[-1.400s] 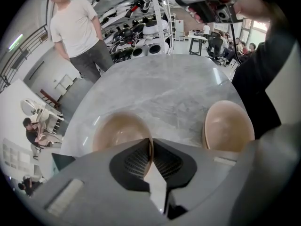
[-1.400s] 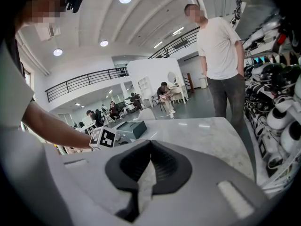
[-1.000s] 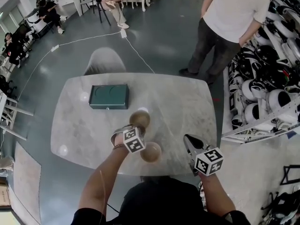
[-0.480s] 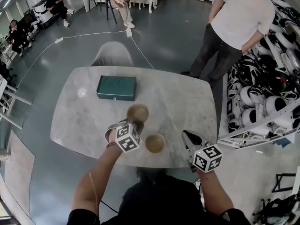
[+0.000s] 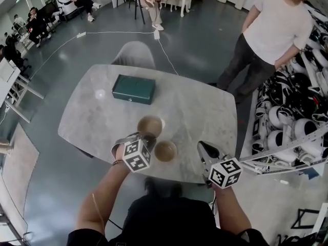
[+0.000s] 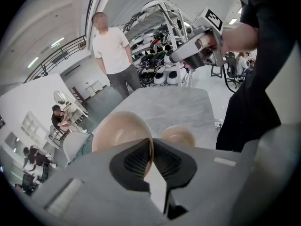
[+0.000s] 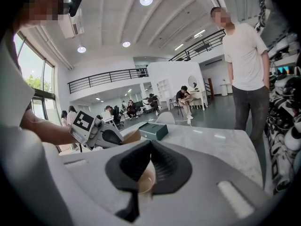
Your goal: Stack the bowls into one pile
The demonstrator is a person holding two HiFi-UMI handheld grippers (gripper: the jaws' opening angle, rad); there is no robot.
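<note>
In the head view, my left gripper (image 5: 147, 136) is clenched on the near rim of the first bowl (image 5: 150, 125), over the middle of the pale marble worktop (image 5: 92, 117). The second bowl (image 5: 165, 150) stands upright just beside it, on the side nearer me. My right gripper (image 5: 201, 146) hangs near the second bowl but apart from it, by the worktop's near edge. The cube on each gripper carries black-and-white square markers (image 5: 137, 156). A dark green box (image 5: 134, 89) lies farther back on the worktop, and a standing person (image 5: 271, 32) is beyond its far right corner. In the left gripper view, my left fingers (image 6: 136, 161) pinch the thin rim of the first bowl, the pads pressed close with only that rim between them. The bowl is tilted, and the second bowl shows just to its right. In the right gripper view, my right fingers (image 7: 134, 166) are closed tip to tip and grip nothing. The second bowl shows on the worktop through the gap behind the tips. To the left, the left gripper holds the first bowl tilted in front of the green box.
</note>
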